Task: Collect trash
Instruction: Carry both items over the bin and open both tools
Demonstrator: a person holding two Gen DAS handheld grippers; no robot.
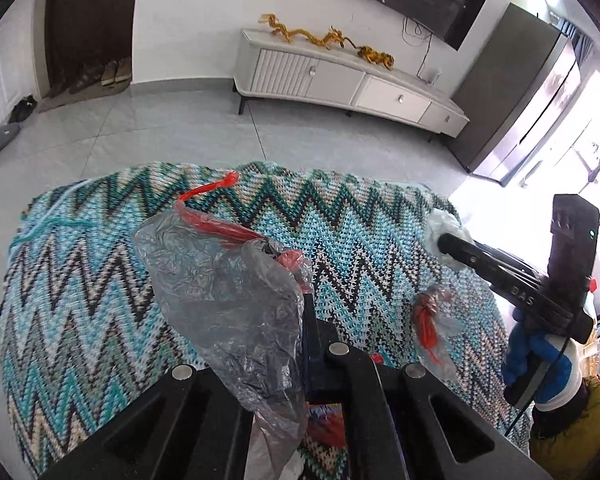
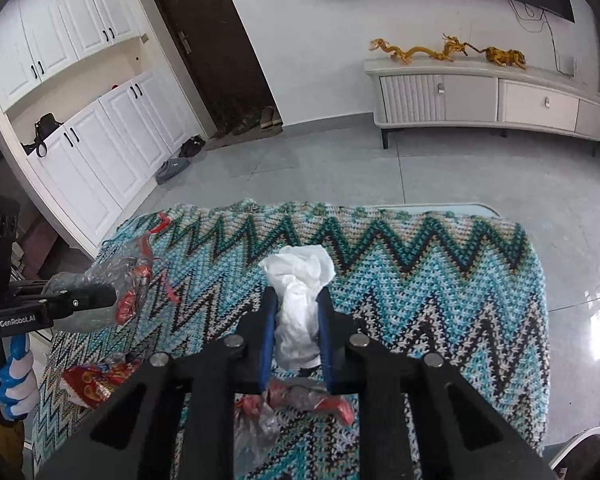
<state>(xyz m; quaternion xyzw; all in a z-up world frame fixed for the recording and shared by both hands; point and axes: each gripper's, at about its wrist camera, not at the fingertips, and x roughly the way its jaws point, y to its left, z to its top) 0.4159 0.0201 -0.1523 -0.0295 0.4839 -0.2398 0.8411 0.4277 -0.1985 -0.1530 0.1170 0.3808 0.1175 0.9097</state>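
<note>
My left gripper (image 1: 292,276) is shut on the rim of a grey plastic trash bag (image 1: 220,280) with red drawstring handles, held above the zigzag knitted cloth (image 1: 100,280). It also shows at the left of the right wrist view (image 2: 112,300). My right gripper (image 2: 298,296) is shut on a crumpled white tissue wad (image 2: 300,296), held above the cloth (image 2: 440,280); it shows in the left wrist view (image 1: 440,236) at the right. A clear wrapper with red bits (image 1: 432,316) lies on the cloth below it (image 2: 300,396). A red snack packet (image 2: 96,384) lies near the front left.
A white TV cabinet (image 2: 500,100) with golden dragon figures stands at the far wall. White cupboards (image 2: 80,120) and a dark door are at the left, with shoes on the grey tiled floor (image 2: 300,168). A dark tall unit (image 1: 512,92) is at the right.
</note>
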